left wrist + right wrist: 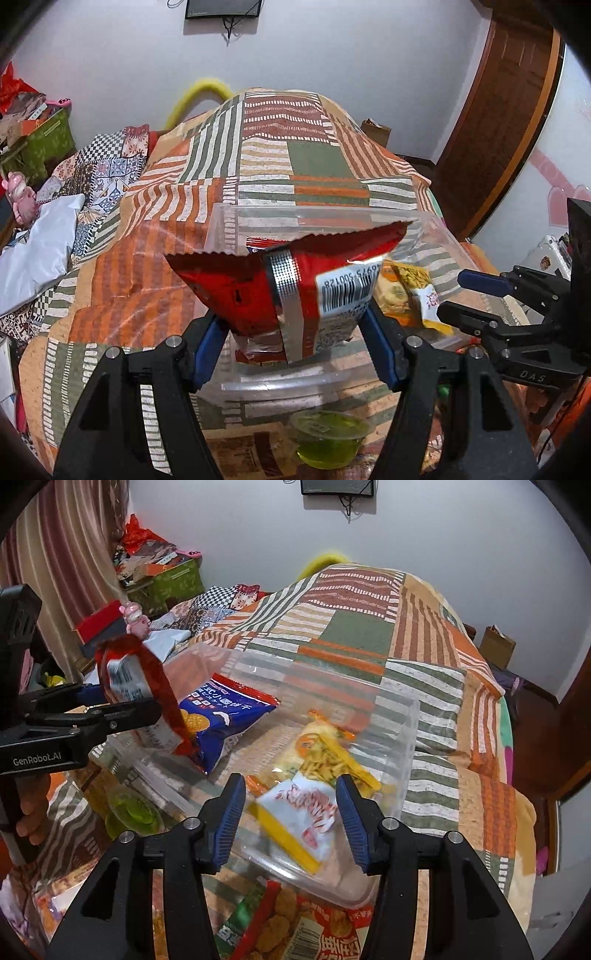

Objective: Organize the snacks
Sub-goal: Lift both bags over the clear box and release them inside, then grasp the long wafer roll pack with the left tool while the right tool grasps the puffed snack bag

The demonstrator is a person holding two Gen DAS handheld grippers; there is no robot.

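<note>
My left gripper (295,325) holds the red snack bag (280,280) over the clear plastic box (258,218) on the bed (314,158); its long axis runs up, crimped edge on top, lower end hidden. My right gripper (291,819) stands open around the blurred yellow-white packet (306,812) inside the box, pads not pressing. A blue biscuit bag (225,720) lies there, partly covered.

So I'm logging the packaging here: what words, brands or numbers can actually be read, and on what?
"GenRobot.AI": side of the left tool.
"DAS": body of the right tool.
"500128", upside down, earlier digits cut off: barcode on the red snack bag.
Blue biscuit bag: Asian characters, upside down, not legible to me.
White and yellow packet: red print, blurred.
Green jelly cup lid: too small.
</note>
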